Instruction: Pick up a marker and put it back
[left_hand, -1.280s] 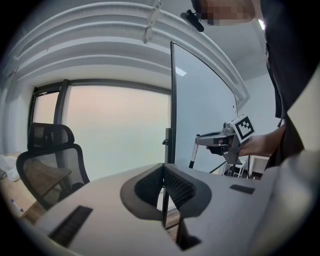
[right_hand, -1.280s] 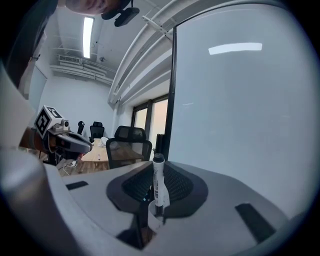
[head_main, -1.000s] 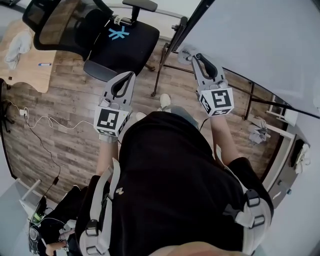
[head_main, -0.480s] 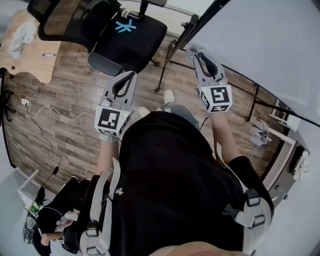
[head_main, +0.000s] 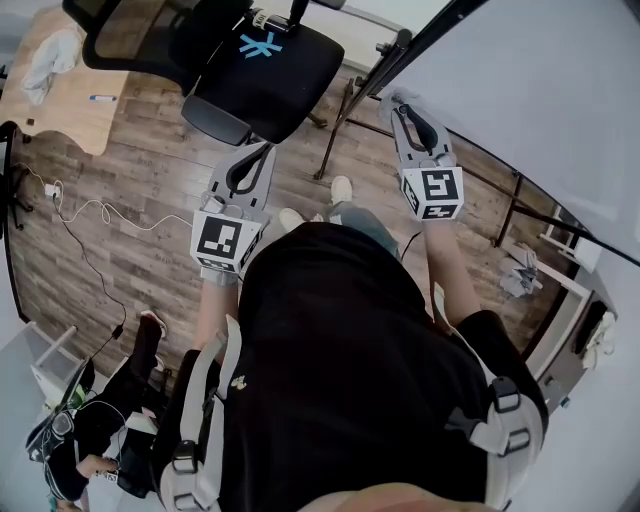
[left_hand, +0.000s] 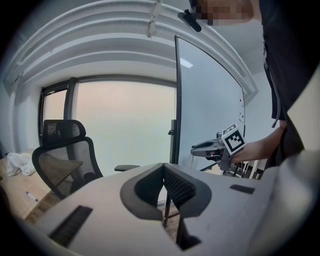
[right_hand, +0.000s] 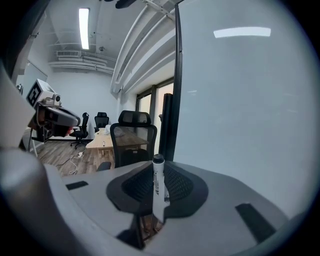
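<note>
One white marker (right_hand: 158, 190) stands straight up, black cap on top, squeezed between the fingers (right_hand: 132, 186) of the right gripper (right_hand: 159, 170), near the one whiteboard (right_hand: 240, 100). The left gripper (left_hand: 163, 170) has its two fingers pressed together with nothing between them. One black chair (head_main: 262, 70) stands ahead

Counting now, everything off the whiteboard (right_hand: 240, 100). Grippers: two, the left gripper (head_main: 262, 152) off to the board's left and the right gripper (head_main: 397, 105) close by its edge. Markers: one marker (right_hand: 158, 182), upright right in front of the board. Chairs: three, with one chair (right_hand: 132, 137) just beside the board, then a second chair (right_hand: 82, 128) and a third chair (right_hand: 101, 120) well beyond it. Desks: one desk (head_main: 60, 110) left of the board, carrying one cloth (head_main: 48, 55) and one pen (head_main: 101, 98).
</note>
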